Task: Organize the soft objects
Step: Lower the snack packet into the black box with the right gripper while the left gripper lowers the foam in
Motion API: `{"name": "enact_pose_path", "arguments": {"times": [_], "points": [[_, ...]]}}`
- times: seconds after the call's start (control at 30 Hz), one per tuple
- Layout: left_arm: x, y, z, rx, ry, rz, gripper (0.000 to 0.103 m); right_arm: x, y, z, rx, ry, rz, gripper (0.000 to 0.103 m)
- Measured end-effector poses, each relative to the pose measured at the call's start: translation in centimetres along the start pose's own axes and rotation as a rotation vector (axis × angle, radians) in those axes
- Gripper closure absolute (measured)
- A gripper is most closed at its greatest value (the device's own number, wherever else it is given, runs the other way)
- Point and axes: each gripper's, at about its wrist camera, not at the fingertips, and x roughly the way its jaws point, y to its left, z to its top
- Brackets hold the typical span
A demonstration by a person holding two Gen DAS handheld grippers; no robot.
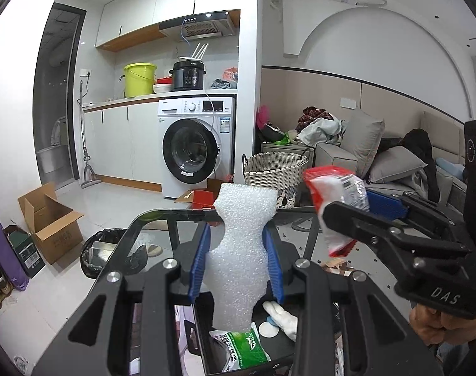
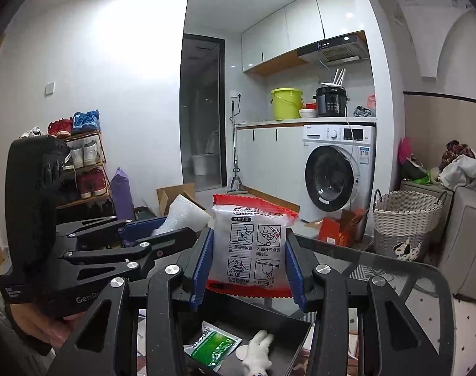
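My left gripper [image 1: 236,250] is shut on a white foam piece [image 1: 241,244], squeezing its middle and holding it upright above a black box [image 1: 203,338]. My right gripper [image 2: 249,260] is shut on a red-and-white plastic packet [image 2: 249,244] with printed instruction pictures, held above the same black box [image 2: 288,322]. In the left wrist view the right gripper [image 1: 347,216] with its packet [image 1: 335,194] is just to the right. In the box lie a green-and-white packet [image 2: 216,347] and a white plush toy [image 2: 258,354].
The box rests on a dark glass table [image 2: 404,282]. Beyond stand a woven laundry basket [image 1: 274,169], a washing machine [image 1: 195,144], a lined trash bin [image 1: 103,250], open cardboard boxes [image 1: 51,222], a shoe rack [image 2: 84,163] and a grey sofa [image 1: 394,163].
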Motion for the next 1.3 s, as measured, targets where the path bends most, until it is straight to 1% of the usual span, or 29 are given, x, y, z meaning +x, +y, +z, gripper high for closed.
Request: {"name": "enact_pose_path", "arguments": {"times": [0.13,0.2,0.23,0.27,0.3,0.47,0.53,0.67,0.8,0.93,1.03,1.3], "points": [[0.3,0.1,-0.2,0.006,0.015,0.002,0.070,0.4,0.2,-0.4,0.004,0.018,0.002,0.060],[0.9,0.2,-0.3,0.007,0.049,0.012,0.070,1.1,0.0,-0.4,0.009,0.051,0.004,0.060],[1.5,0.3,-0.5,0.009,0.082,0.023,0.070,1.5,-0.1,-0.6,0.011,0.076,0.003,0.060],[1.9,0.3,-0.5,0.006,0.101,0.019,0.070,1.9,-0.1,-0.7,0.011,0.093,0.002,0.060],[2.4,0.4,-0.7,0.000,0.129,0.008,0.070,2.4,-0.3,-0.9,0.012,0.123,0.004,0.060],[5.0,0.1,-2.0,0.019,0.279,0.030,0.070,5.3,-0.8,-2.6,0.042,0.297,0.012,0.060],[5.8,0.0,-2.6,0.008,0.329,0.020,0.070,6.4,-1.1,-3.6,0.055,0.364,0.012,0.060],[7.1,-0.1,-3.6,-0.014,0.416,0.006,0.070,7.7,-1.6,-5.5,0.065,0.443,0.003,0.060],[7.8,-0.5,-4.3,-0.009,0.460,0.001,0.070,9.0,-2.2,-7.4,0.075,0.530,-0.016,0.060],[8.4,-1.1,-5.1,0.005,0.512,-0.003,0.070,10.0,-2.6,-9.2,0.077,0.588,-0.024,0.060],[8.7,-1.3,-5.7,0.016,0.544,-0.009,0.070,10.4,-2.8,-10.0,0.082,0.611,-0.022,0.060],[9.5,-1.2,-6.1,0.023,0.592,0.001,0.070,10.7,-2.1,-11.0,0.077,0.660,-0.010,0.060]]}}
